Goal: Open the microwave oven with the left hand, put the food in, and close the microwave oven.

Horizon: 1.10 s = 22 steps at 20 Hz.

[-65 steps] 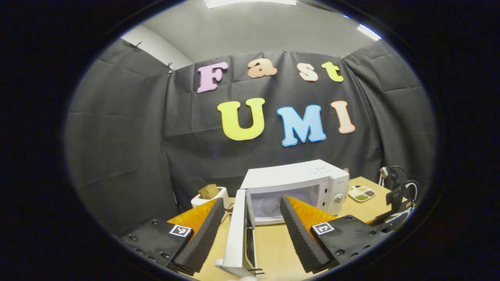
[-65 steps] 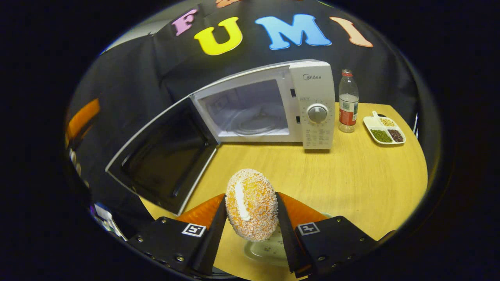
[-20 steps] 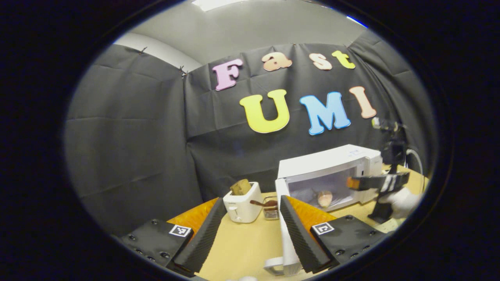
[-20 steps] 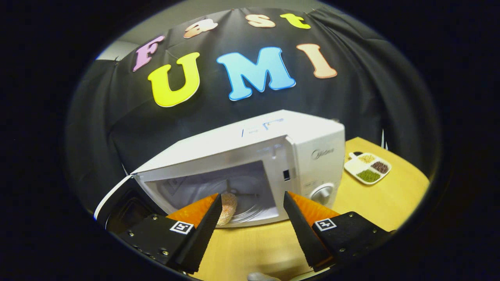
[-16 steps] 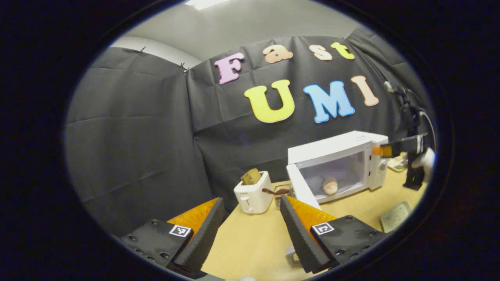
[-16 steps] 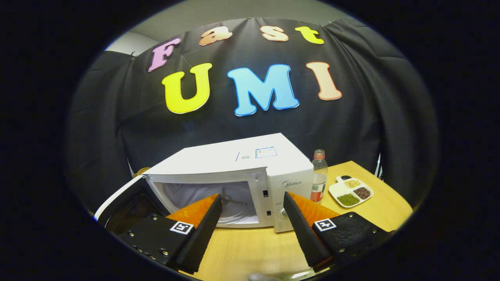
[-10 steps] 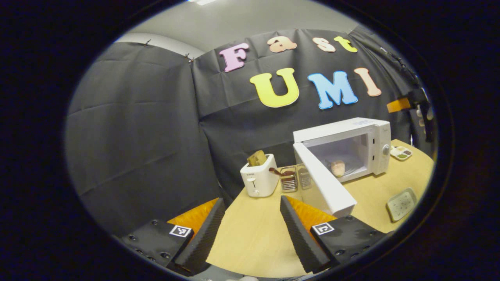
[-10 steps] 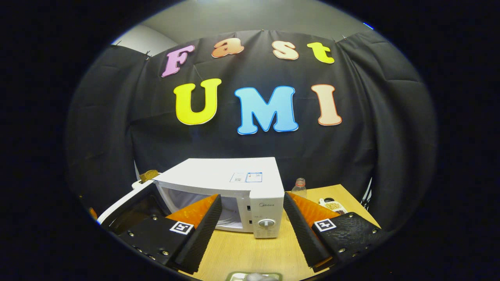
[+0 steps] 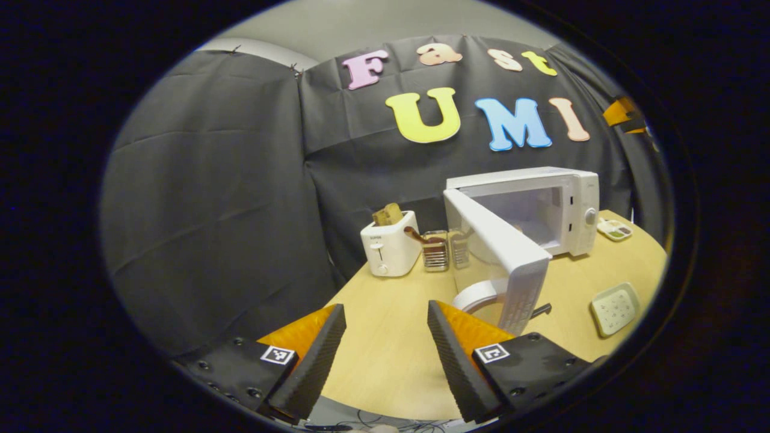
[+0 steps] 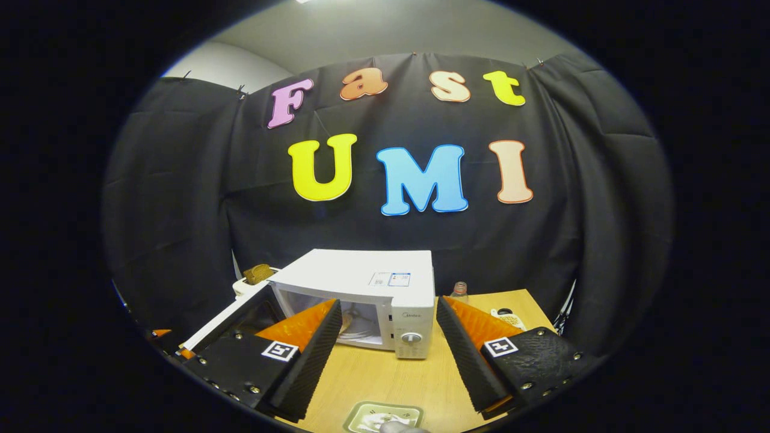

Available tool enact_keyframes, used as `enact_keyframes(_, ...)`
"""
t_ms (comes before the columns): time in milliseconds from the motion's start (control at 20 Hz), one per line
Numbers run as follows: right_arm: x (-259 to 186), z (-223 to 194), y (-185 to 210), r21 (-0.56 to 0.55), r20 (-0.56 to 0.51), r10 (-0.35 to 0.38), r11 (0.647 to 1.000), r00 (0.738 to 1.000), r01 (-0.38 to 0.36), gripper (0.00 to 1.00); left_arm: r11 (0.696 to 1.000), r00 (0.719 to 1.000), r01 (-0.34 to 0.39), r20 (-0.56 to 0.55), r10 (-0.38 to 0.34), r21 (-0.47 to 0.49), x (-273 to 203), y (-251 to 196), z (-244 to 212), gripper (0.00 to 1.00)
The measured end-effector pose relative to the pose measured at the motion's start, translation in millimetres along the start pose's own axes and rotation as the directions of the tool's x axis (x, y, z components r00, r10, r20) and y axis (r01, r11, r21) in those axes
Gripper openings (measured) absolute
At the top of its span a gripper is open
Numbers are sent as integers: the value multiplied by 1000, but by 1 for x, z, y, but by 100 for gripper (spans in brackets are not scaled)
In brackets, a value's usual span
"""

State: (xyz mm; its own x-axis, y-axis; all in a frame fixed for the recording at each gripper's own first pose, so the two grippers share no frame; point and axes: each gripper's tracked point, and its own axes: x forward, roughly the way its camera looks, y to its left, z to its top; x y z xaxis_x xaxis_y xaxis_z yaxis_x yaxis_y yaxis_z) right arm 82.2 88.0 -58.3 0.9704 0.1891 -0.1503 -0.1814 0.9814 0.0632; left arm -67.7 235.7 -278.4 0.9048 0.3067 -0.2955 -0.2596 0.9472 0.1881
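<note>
Table (image 9: 385,337): left gripper view shows toaster (image 9: 389,250), jars (image 9: 435,250).

The left tool (image 9: 380,337) is two wedge-shaped ribbed fingers (image 9: 313,367) on matte black mounting blocks studded with small screws, each block bearing a square black-and-white marker. The right tool (image 10: 388,337) is built alike, markers at 7 and 5 o'clock.

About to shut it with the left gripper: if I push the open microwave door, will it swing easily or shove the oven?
The microwave door looks rigid and hinged, so it should probably swing rather than flex. The microwave looks bulky and sits flat on the table, so it likely stays put. A hard push might slam.
</note>
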Motion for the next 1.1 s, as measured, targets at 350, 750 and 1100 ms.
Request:
enact_keyframes(350, -16, -10, -29, 9, -23, -47, 999, 999, 47, 96, 984, 984, 178, -8, -178, 9, -14, -102, 3, 93)
enact_keyframes(750, -33, -28, -78, 11, -72, -129, 991, 989, 130, 96, 937, 937, 342, 50, -346, 74, 10, -221, 38, 94)
enact_keyframes(1100, -35, -33, -115, 39, -97, -187, 981, 978, 192, 96, 892, 887, 438, 107, -449, 114, 55, -311, 82, 94)
